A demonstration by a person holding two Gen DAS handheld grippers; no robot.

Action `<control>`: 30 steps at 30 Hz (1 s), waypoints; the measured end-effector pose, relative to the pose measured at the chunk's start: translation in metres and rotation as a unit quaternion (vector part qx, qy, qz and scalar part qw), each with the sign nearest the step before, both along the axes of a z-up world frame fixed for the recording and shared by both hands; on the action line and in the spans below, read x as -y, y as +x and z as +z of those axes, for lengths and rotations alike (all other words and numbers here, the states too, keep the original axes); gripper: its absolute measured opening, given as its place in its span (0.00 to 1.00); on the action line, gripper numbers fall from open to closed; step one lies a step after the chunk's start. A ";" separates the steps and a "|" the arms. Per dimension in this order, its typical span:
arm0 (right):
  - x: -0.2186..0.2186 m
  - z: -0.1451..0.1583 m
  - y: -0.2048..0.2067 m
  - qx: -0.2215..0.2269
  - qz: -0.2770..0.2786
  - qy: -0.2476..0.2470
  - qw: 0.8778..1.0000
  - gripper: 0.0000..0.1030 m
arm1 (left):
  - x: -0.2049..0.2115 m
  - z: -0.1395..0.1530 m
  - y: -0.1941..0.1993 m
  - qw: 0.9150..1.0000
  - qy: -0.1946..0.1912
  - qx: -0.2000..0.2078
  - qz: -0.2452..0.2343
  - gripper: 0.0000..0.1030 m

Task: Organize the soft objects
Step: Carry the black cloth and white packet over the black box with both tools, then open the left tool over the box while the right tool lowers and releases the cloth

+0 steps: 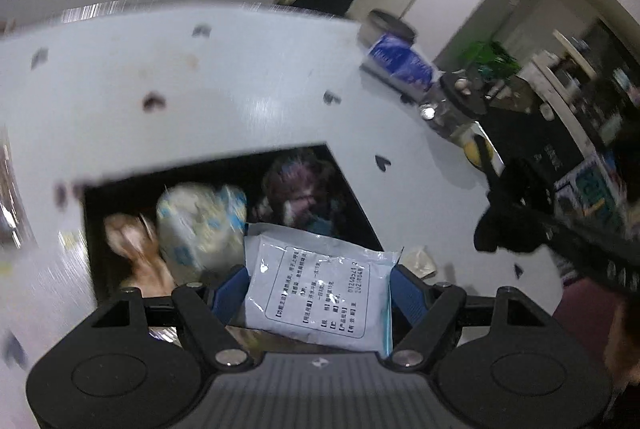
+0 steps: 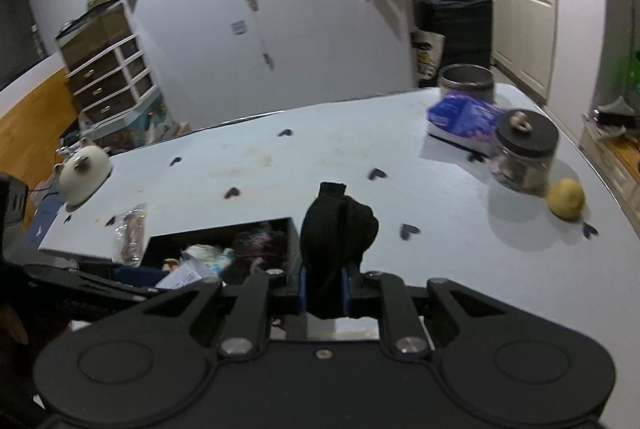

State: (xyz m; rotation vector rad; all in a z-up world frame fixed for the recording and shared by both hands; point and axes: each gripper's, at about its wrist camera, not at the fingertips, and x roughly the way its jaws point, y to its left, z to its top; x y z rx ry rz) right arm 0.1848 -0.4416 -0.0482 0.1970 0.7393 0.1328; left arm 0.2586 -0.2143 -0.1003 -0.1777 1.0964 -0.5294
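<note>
My left gripper [image 1: 318,285] is shut on a flat white packet [image 1: 316,289] with printed text and holds it above the near edge of a black box [image 1: 352,197] on the pale blue table. The box holds a white-blue soft pack [image 1: 200,225], a pinkish soft toy [image 1: 132,241] and a purple bundle [image 1: 296,185]. My right gripper [image 2: 324,283] is shut on a rolled black cloth [image 2: 336,233], just right of the same box [image 2: 294,229]. The right gripper with the cloth also shows in the left wrist view [image 1: 508,213].
On the table [image 2: 320,149] are a blue-white pack [image 2: 460,117], a glass jar with black lid [image 2: 524,153], a metal tin [image 2: 466,81], a yellow fruit [image 2: 566,199], a white cat-shaped pot [image 2: 84,173] and a snack bar in clear wrap [image 2: 130,235]. A fridge stands behind.
</note>
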 end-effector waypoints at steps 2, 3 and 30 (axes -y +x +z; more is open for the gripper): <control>0.006 -0.003 -0.002 -0.004 -0.010 0.002 1.000 0.16 | 0.002 -0.008 0.002 0.999 -0.014 -0.036 0.029 0.75; 0.008 -0.003 -0.002 -0.007 -0.014 0.003 1.000 0.16 | 0.001 -0.014 0.003 0.997 -0.024 -0.054 0.045 0.75; 0.014 -0.001 -0.014 -0.017 0.015 -0.022 1.000 0.17 | -0.026 -0.056 -0.015 0.935 -0.227 -0.156 0.226 0.97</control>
